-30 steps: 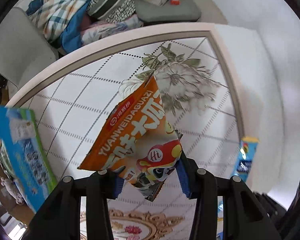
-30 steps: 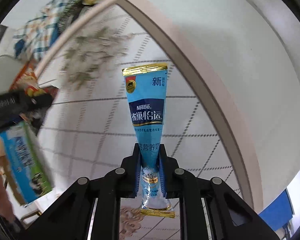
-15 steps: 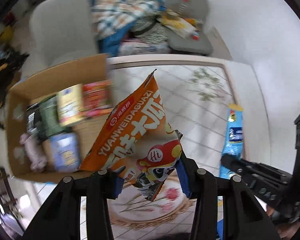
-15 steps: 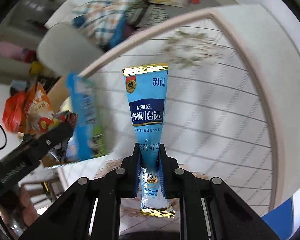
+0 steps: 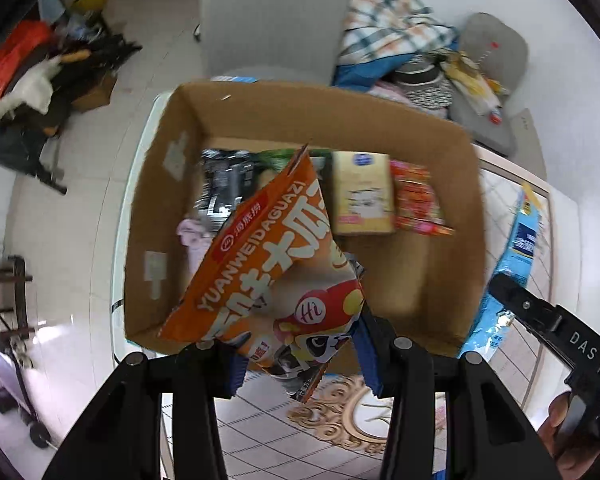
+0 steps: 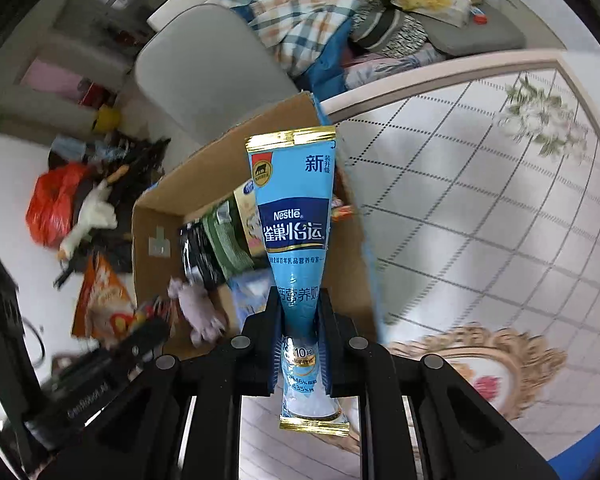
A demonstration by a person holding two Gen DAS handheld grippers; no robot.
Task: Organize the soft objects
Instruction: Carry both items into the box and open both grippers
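My left gripper (image 5: 300, 356) is shut on an orange snack bag (image 5: 272, 264) and holds it above an open cardboard box (image 5: 440, 128). My right gripper (image 6: 300, 340) is shut on a blue Nestle milk powder pouch (image 6: 294, 208), upright, beside the box's right wall (image 6: 204, 168). The pouch (image 5: 520, 240) and right gripper also show at the right of the left wrist view. The orange bag (image 6: 100, 300) shows at the left of the right wrist view. The box holds a cream pack (image 5: 362, 196), a red pack (image 5: 416, 200), dark packs and a pale soft toy (image 6: 200, 304).
The box stands on the left part of a tiled table (image 6: 480, 220) with flower patterns. A grey chair (image 5: 272, 20) stands behind the box. Clothes and blankets (image 6: 312, 20) lie on a seat beyond. Bags and clutter (image 6: 60, 200) lie on the floor at left.
Both grippers have swung left from over the table to the cardboard box, each still holding its pack. The box now fills the left wrist view.
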